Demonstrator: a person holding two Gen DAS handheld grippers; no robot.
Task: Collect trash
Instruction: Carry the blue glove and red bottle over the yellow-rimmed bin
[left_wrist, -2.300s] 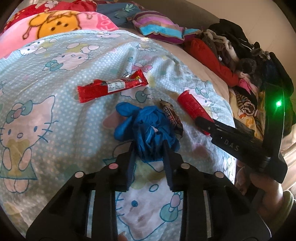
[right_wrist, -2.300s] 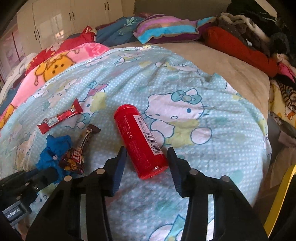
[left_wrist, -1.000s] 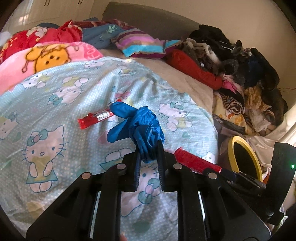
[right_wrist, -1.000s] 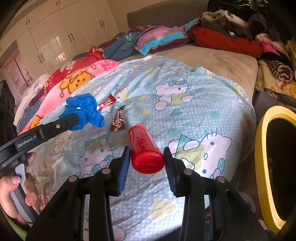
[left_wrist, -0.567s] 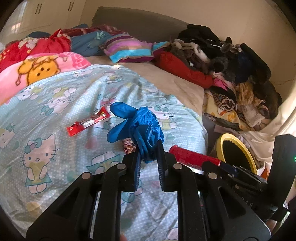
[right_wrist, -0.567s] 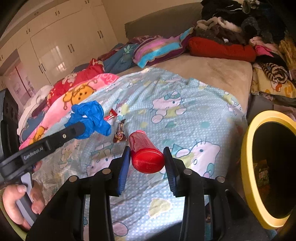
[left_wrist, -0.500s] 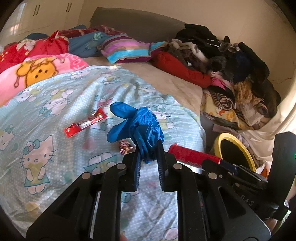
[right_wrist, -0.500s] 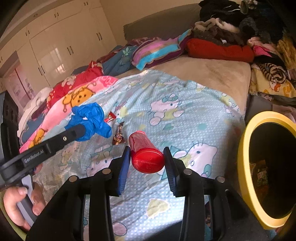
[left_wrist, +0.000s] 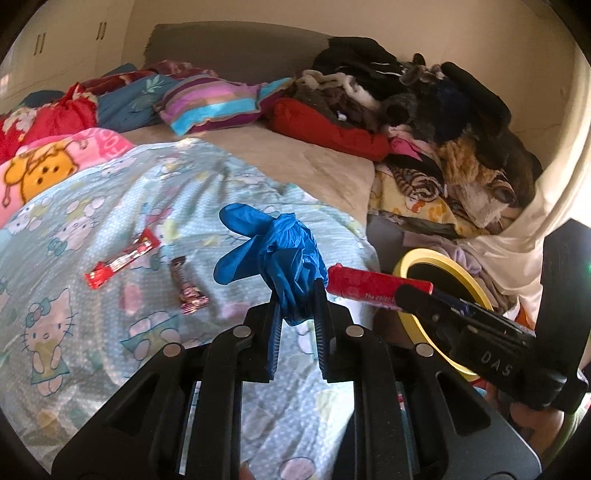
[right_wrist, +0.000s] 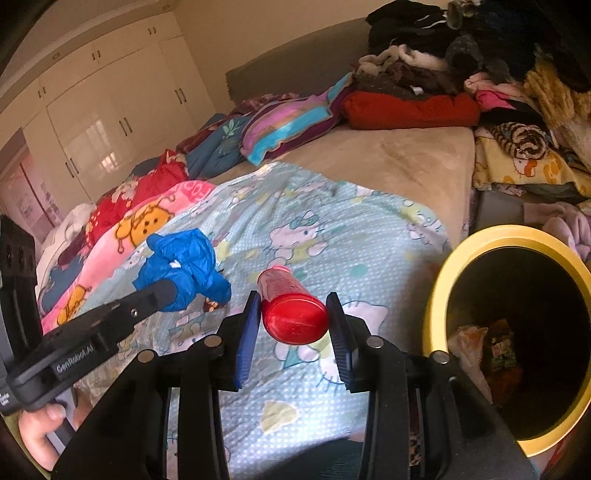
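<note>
Left wrist view: the left gripper (left_wrist: 297, 314) pinches a crumpled blue glove (left_wrist: 275, 258) at centre frame, lifted off the bed. A red wrapper (left_wrist: 122, 258) and a dark candy wrapper (left_wrist: 188, 286) lie on the blanket (left_wrist: 74, 221) at left, not yet collected. The yellow-rimmed bin (left_wrist: 443, 295) at right is partly hidden.

Right wrist view: the right gripper (right_wrist: 293, 328) clamps a red bottle (right_wrist: 291, 310) at centre, near the bin at right. Bin contents are too dark to identify; neither item looks dropped in.
</note>
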